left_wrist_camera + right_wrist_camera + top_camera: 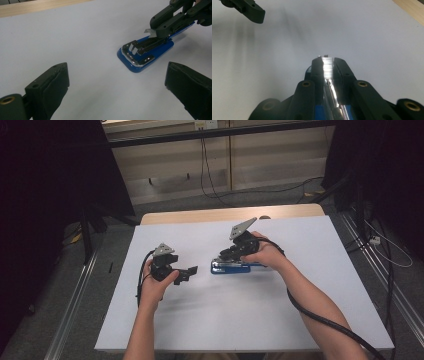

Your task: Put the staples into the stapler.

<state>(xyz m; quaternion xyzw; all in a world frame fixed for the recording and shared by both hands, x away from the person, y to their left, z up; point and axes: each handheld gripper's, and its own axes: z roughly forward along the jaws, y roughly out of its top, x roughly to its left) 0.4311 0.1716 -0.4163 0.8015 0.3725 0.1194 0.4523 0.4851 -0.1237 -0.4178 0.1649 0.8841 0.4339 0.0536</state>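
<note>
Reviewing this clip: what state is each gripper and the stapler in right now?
Left gripper: open, jaws wide apart, holding nothing, above the white sheet.
Right gripper: shut on a strip of staples.
Blue stapler: lying flat on the sheet, opened, metal magazine exposed.

Blue stapler (229, 267) lies open on the white sheet (210, 320).
</note>
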